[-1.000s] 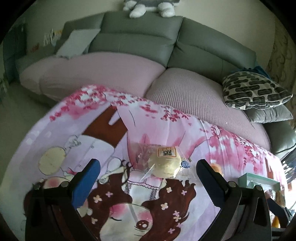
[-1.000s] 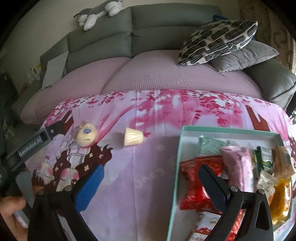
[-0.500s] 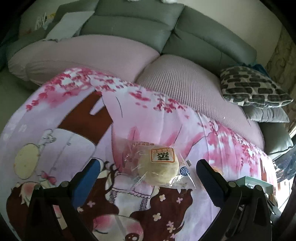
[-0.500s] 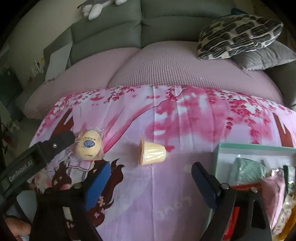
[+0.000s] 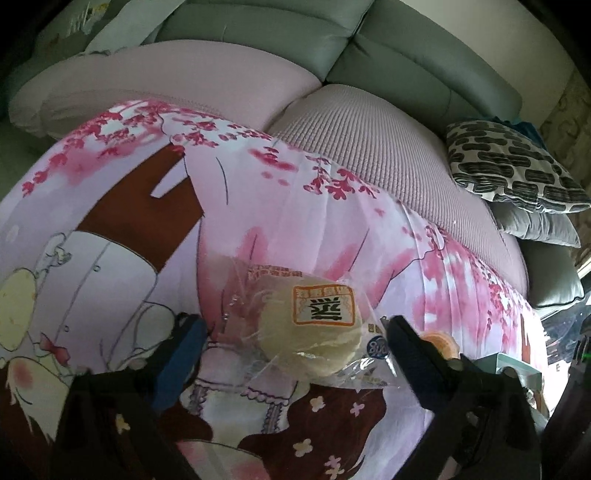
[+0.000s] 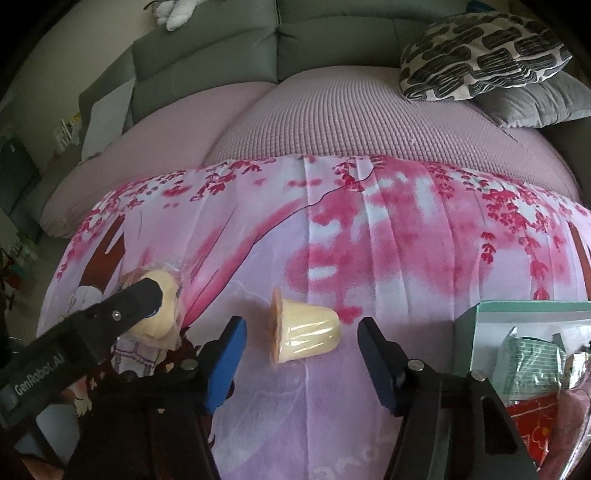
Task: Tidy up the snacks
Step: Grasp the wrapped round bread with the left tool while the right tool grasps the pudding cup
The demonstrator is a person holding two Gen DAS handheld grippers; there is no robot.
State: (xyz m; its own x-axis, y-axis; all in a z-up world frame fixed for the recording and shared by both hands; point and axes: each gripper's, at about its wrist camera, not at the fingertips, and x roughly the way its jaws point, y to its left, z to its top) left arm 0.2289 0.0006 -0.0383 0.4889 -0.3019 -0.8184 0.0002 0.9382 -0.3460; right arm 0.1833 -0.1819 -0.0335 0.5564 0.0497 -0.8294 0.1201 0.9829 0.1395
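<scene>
A round pale pastry in a clear wrapper (image 5: 310, 328) lies on the pink cartoon cloth (image 5: 129, 229). My left gripper (image 5: 291, 343) is open, its fingers on either side of the pastry. The pastry also shows in the right wrist view (image 6: 162, 306), partly hidden by the left gripper's finger. A yellow jelly cup (image 6: 306, 332) lies on its side on the cloth. My right gripper (image 6: 299, 336) is open with the cup between its fingers. A teal box (image 6: 480, 317) at the right holds several snack packets.
A grey sofa with a pink cover (image 6: 351, 118) lies beyond the cloth. A black-and-white patterned cushion (image 6: 480, 55) and a grey cushion (image 6: 535, 99) rest at the right. A plush toy (image 6: 173, 11) sits on the sofa back.
Both grippers have moved forward and down. The left now straddles the pastry; the right has shifted left from the box and now straddles the jelly cup.
</scene>
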